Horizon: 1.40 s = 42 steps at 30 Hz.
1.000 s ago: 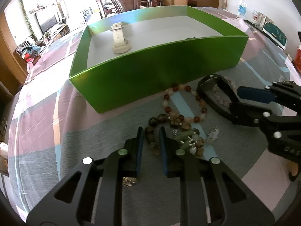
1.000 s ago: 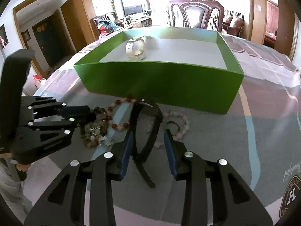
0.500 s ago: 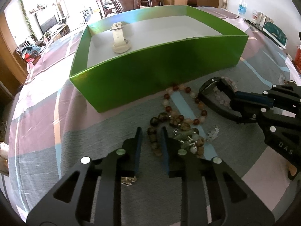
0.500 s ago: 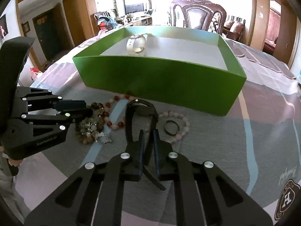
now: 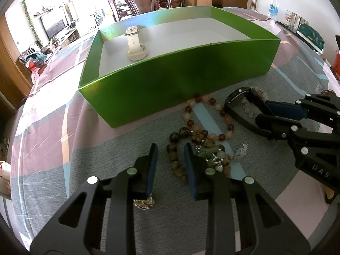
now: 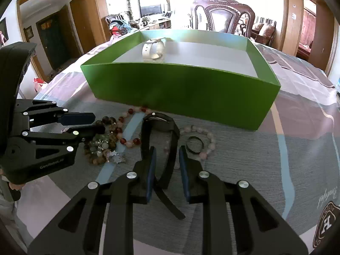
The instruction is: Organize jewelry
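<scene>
A green box (image 5: 180, 80) (image 6: 180, 85) stands on the table with a white watch (image 5: 136, 46) (image 6: 154, 50) inside. In front of it lies a tangle of jewelry. My left gripper (image 5: 170, 146) (image 6: 98, 123) points down at a brown bead bracelet (image 5: 174, 161); its jaws are opening, and the beads lie between the pads without being pressed. My right gripper (image 6: 166, 148) (image 5: 260, 114) is also opening, with one strap of a black watch (image 6: 160, 120) (image 5: 238, 93) loose between its pads. A red and pale bead bracelet (image 5: 212, 102) lies between the two.
A pink bead bracelet (image 6: 209, 136) and a small black ring (image 6: 194, 144) lie right of the black watch. Green beads and star charms (image 5: 214, 155) sit beside the left fingers, a gold piece (image 5: 144, 204) under them. A carved chair (image 6: 225, 17) stands behind the box.
The right jaws closed onto the black watch strap, then parted again. The left jaws widened step by step around the brown beads. Neither hand moved.
</scene>
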### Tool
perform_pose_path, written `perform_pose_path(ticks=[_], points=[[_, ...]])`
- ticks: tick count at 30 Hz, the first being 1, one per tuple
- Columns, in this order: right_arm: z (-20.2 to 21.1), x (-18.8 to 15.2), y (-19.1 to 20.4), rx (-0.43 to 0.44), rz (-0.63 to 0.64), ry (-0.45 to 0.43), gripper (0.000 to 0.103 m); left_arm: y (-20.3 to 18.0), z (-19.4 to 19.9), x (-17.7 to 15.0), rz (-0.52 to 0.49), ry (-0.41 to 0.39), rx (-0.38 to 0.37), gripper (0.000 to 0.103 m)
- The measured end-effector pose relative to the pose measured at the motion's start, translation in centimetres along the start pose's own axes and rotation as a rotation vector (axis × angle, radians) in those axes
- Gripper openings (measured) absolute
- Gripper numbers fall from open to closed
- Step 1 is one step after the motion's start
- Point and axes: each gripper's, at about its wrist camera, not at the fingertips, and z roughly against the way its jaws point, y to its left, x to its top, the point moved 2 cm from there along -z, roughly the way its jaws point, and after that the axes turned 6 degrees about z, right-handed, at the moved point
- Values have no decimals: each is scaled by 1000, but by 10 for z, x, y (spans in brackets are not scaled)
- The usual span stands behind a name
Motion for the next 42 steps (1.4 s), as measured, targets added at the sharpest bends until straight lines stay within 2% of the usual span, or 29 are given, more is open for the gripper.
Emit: perform_pose_path(ticks=[3, 6, 9, 12, 14, 19, 24, 26, 30, 33, 36, 38, 42], points=[[0, 0, 0, 1, -2, 0, 23, 0, 0, 0, -4, -2, 3, 26], [0, 0, 0, 3, -8, 2, 29, -1, 0, 0, -9, -2, 0, 25], [-1, 0, -2, 2, -16, 3, 30, -2, 0, -1, -13, -3, 0, 25], [0, -1, -1, -6, -9, 4, 29, -3, 1, -2, -14, 1, -17, 17], [1, -1, 1, -11, -3, 4, 13, -6, 2, -3, -22, 1, -15, 11], [6, 1, -4, -13, -21, -18, 8, -10, 4, -5, -35, -12, -8, 11], [24, 6, -9, -6, -46, -101, 4, -1, 18, 0, 6, -69, -30, 10], [28, 7, -8, -7, -42, -123, 4, 2, 22, 0, 13, -79, -37, 10], [20, 6, -6, -20, -23, -86, 4, -1, 17, -1, 10, -57, -28, 10], [11, 3, -5, -14, -26, -50, 12, -3, 12, -1, 6, -40, -19, 11], [6, 2, -3, -13, -17, -34, 14, -1, 9, -2, 6, -26, -10, 11], [4, 1, -3, -14, -17, -24, 21, 0, 7, -2, 6, -19, -9, 11], [2, -1, -3, -12, -17, -12, 21, -1, 2, -2, 2, -6, -4, 11]])
